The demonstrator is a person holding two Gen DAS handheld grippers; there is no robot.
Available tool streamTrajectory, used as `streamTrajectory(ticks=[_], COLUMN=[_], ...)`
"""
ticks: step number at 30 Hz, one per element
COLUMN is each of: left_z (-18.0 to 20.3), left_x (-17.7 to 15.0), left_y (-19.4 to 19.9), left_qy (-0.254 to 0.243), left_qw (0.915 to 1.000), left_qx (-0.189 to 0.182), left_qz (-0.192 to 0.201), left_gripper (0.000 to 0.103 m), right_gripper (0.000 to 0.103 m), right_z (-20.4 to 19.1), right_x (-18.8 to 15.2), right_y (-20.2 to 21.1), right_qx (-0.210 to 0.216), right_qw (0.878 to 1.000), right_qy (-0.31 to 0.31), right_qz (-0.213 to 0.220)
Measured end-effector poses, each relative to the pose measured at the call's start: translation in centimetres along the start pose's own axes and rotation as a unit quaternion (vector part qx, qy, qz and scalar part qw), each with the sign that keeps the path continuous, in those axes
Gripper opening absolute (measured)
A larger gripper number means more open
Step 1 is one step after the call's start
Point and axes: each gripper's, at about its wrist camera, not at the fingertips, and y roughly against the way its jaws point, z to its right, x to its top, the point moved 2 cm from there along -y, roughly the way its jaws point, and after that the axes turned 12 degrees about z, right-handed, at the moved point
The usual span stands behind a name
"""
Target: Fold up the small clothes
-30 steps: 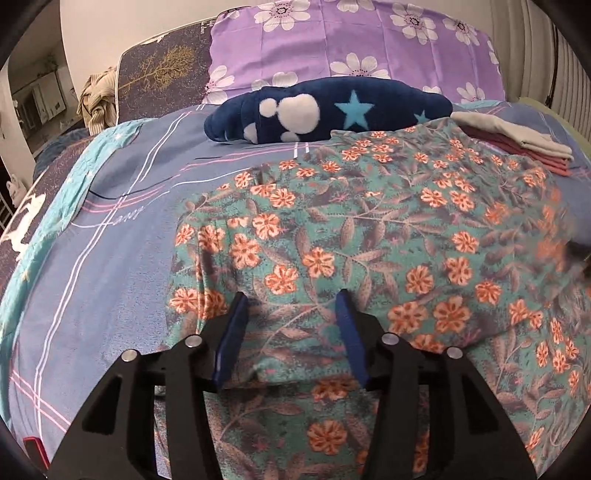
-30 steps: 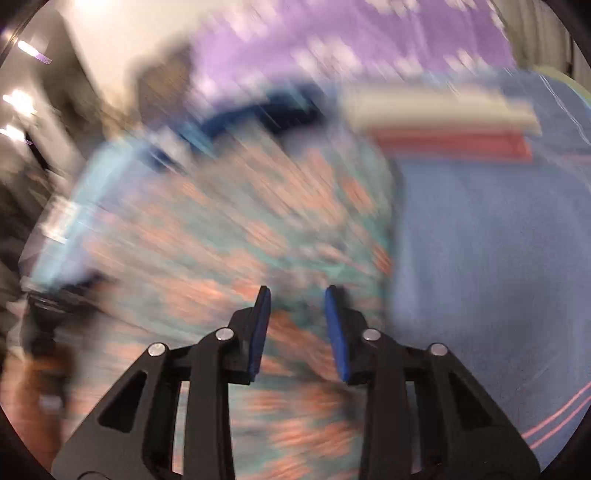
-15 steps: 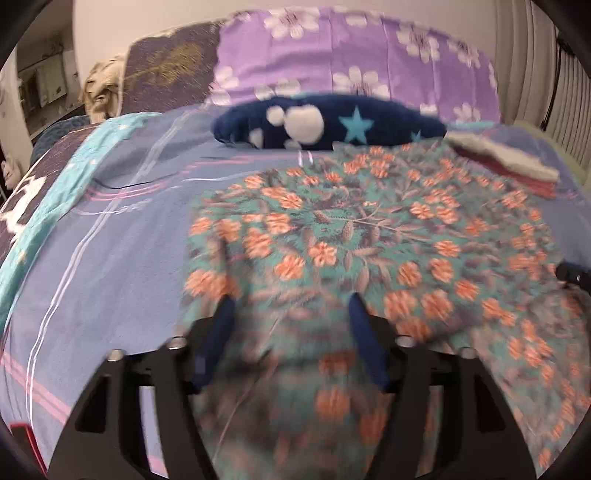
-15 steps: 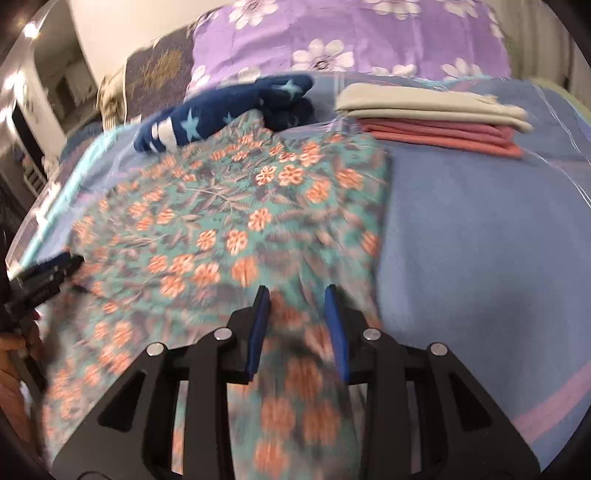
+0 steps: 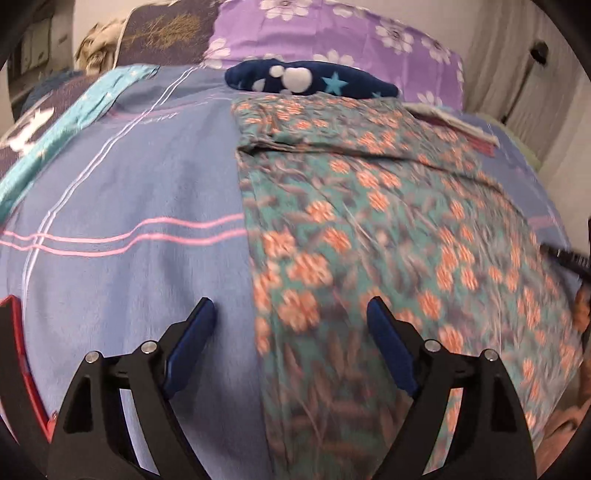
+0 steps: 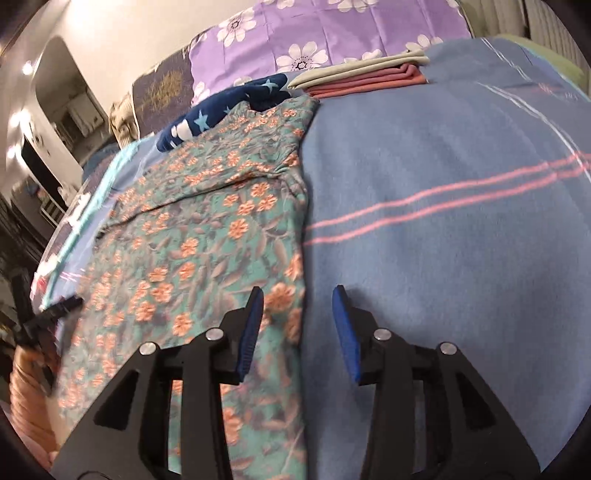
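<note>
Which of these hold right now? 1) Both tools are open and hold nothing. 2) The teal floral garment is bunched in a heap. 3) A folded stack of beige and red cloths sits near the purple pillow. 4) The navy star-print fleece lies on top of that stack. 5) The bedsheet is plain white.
1) True: the left tool and right tool have just been opening, with nothing pinched between their pads.
2) False: the teal floral garment lies spread flat.
3) True: the folded stack sits by the purple pillow.
4) False: the navy fleece lies beside it.
5) False: the bedsheet is blue with pink stripes.
</note>
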Motion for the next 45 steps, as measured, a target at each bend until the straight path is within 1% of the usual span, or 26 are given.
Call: streamTrajectory(ticks=[4,6,12,14,15,16,17,19,22,24,26,28,31,32,33,34,35,36,37,38,39,41,42,43,45], left_z=[1.4,1.8,1.3,1.4,1.5,1.6,1.6,1.5,1.4,1.4,1.2,1.4,1.8,1.8,1.8,1.9,1.7,1.5,1.2,1.0,1.0,1.2,1.5,1.7,2.3], left_x=[-1.6,-2.7,-4.7,-5.0,-5.2,-5.4,-5.6,-6.1,-7.0,-7.2,-6.8,-6.2,-5.5,-5.4,-5.4,-5.5,-5.6,-5.7,-5.8,-5.9,-6.0,-5.7,-5.3,-4.7,-3.0], left_y=[1.9,3.0,5.4,6.0,6.3,6.8,7.1,8.0,9.1,8.9,8.2,7.4,6.7,6.7,6.8,7.0,7.2,7.4,7.5,7.6,7.6,7.7,8.0,8.5,10.0], left_qy=[-0.019,-0.028,-0.011,-0.005,-0.004,-0.002,0.001,0.009,0.009,0.002,0.013,0.016,0.018,0.021,0.021,0.018,0.02,0.029,0.041,0.048,0.054,0.06,0.057,0.055,0.048], left_qw=[0.9993,0.9989,0.9991,0.9991,0.999,0.9988,0.9984,0.9971,0.9948,0.9941,0.9927,0.9917,0.9914,0.9916,0.9918,0.9918,0.9911,0.99,0.9891,0.9887,0.9881,0.9873,0.9865,0.9852,0.9803], left_qx=[-0.031,-0.036,-0.033,-0.032,-0.034,-0.04,-0.047,-0.071,-0.099,-0.107,-0.119,-0.127,-0.128,-0.127,-0.125,-0.126,-0.131,-0.137,-0.14,-0.141,-0.142,-0.142,-0.146,-0.151,-0.164], left_qz=[-0.001,0.003,0.024,0.028,0.03,0.03,0.03,0.027,0.022,0.019,0.015,0.015,0.016,0.015,0.015,0.014,0.014,0.014,0.016,0.02,0.025,0.037,0.047,0.06,0.099], left_gripper=[0.082,0.079,0.071,0.063,0.06,0.054,0.047,0.041,0.041,0.043,0.051,0.054,0.054,0.052,0.045,0.031,0.018,0.015,0.012,0.011,0.009,0.004,0.004,0.003,0.003], right_gripper=[0.04,0.041,0.041,0.041,0.042,0.042,0.042,0.042,0.045,0.049,0.051,0.051,0.051,0.051,0.047,0.043,0.033,0.025,0.019,0.007,0.004,0.003,0.003,0.003,0.002], right_z=[-0.4,-0.4,0.1,0.1,0.2,0.2,0.4,0.7,0.9,1.2,1.3,1.1,0.6,0.4,0.2,0.0,0.0,0.1,0.4,0.7,0.9,1.0,0.8,0.7,0.2], right_x=[-1.6,-2.5,-5.0,-5.7,-5.9,-6.2,-6.6,-7.4,-8.3,-8.4,-7.9,-7.3,-6.8,-6.8,-6.9,-7.1,-7.3,-7.4,-7.4,-7.3,-7.0,-6.0,-5.3,-4.6,-2.5], right_y=[1.4,2.5,5.5,6.5,6.9,7.4,8.0,9.1,10.0,10.0,9.1,8.2,7.0,7.0,7.2,7.3,7.4,7.6,7.6,7.5,7.4,7.6,7.8,8.2,9.8], right_qx=[-0.004,0.002,0.02,0.026,0.03,0.034,0.042,0.063,0.098,0.121,0.141,0.158,0.167,0.169,0.17,0.171,0.171,0.169,0.171,0.177,0.184,0.205,0.212,0.217,0.236], right_qw=[1.0,1.0,1.0,1.0,1.0,0.999,0.999,0.997,0.994,0.991,0.987,0.984,0.982,0.982,0.982,0.982,0.981,0.982,0.98,0.978,0.975,0.969,0.967,0.966,0.963], right_qy=[0.009,0.007,-0.002,-0.003,-0.005,-0.007,-0.011,-0.023,-0.03,-0.039,-0.059,-0.067,-0.075,-0.073,-0.069,-0.065,-0.063,-0.065,-0.078,-0.093,-0.109,-0.134,-0.138,-0.137,-0.132], right_qz=[0.001,0.001,0.0,-0.004,-0.007,-0.009,-0.013,-0.024,-0.035,-0.04,-0.042,-0.043,-0.048,-0.05,-0.053,-0.056,-0.061,-0.06,-0.059,-0.058,-0.055,-0.037,-0.026,-0.014,0.022])
